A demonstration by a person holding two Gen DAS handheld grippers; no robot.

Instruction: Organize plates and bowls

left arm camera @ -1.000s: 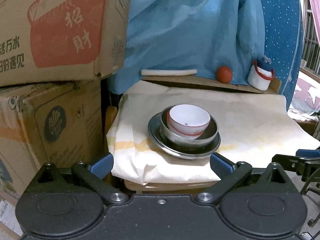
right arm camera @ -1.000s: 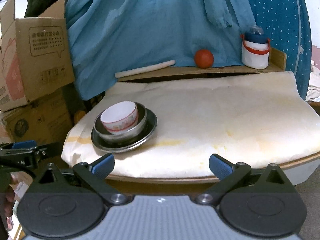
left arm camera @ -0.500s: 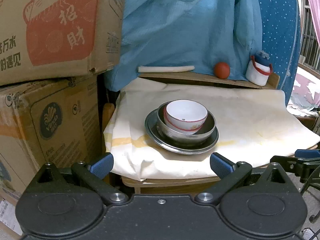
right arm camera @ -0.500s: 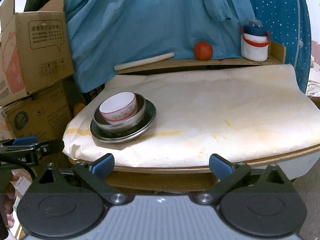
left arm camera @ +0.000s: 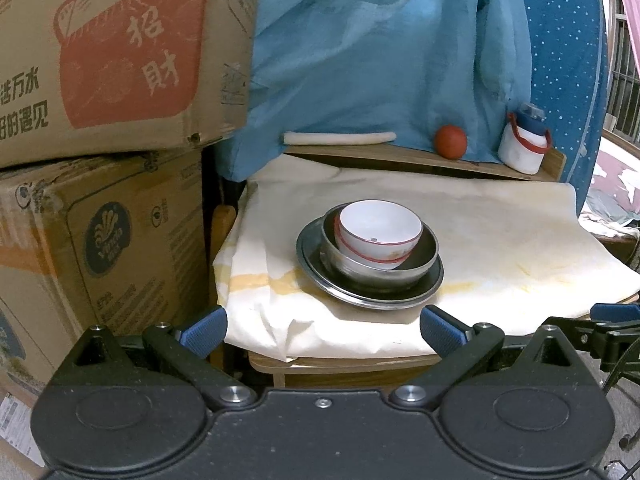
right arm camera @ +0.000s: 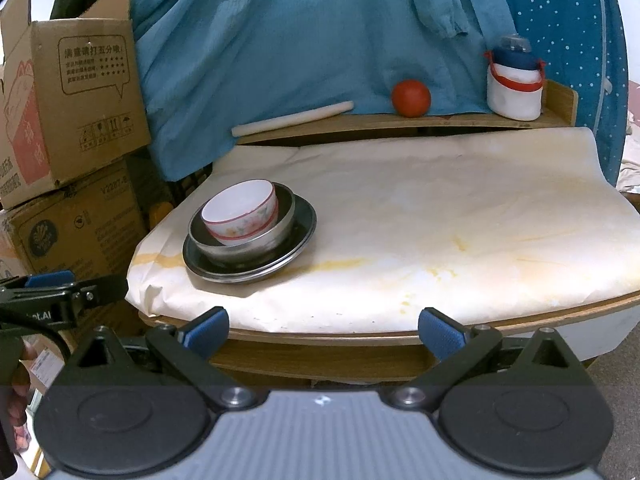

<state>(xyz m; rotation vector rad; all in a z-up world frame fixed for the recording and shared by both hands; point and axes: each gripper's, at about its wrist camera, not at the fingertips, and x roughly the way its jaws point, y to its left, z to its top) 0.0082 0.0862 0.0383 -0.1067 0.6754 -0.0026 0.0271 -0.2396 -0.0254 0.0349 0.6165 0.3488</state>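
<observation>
The left gripper (left arm camera: 322,330) has its jaws spread wide with nothing between them, held in front of the table's near left corner and clear of it; the right gripper (right arm camera: 323,332) is likewise wide open and empty, short of the table's near edge. Only the blue pads and black linkages of each show, the housings filling the bottom of both views and hiding whatever lies directly beneath. The task's stack sits on the table's left part: a white bowl (left arm camera: 378,234) with a red rim line tilts inside a steel bowl (left arm camera: 416,260), which stands on a steel plate (left arm camera: 320,272). The white bowl leans toward the left side, and its base and the steel bowl's base are hidden. The plate lies close to the left and near edges of the table (right arm camera: 400,338), whose pale stained cloth (right arm camera: 460,220) hangs over the corner. To the right of the stack the cloth is bare and wide. Stacked cardboard boxes (left arm camera: 104,200) crowd the left side. Behind, on a raised wooden ledge, lie a white rod (right arm camera: 292,118), a red ball (right arm camera: 411,98) and a white jug with a blue lid (right arm camera: 514,80), against blue fabric (right arm camera: 300,40). A hand (right arm camera: 18,392) is partly cut off at the right view's left edge.
</observation>
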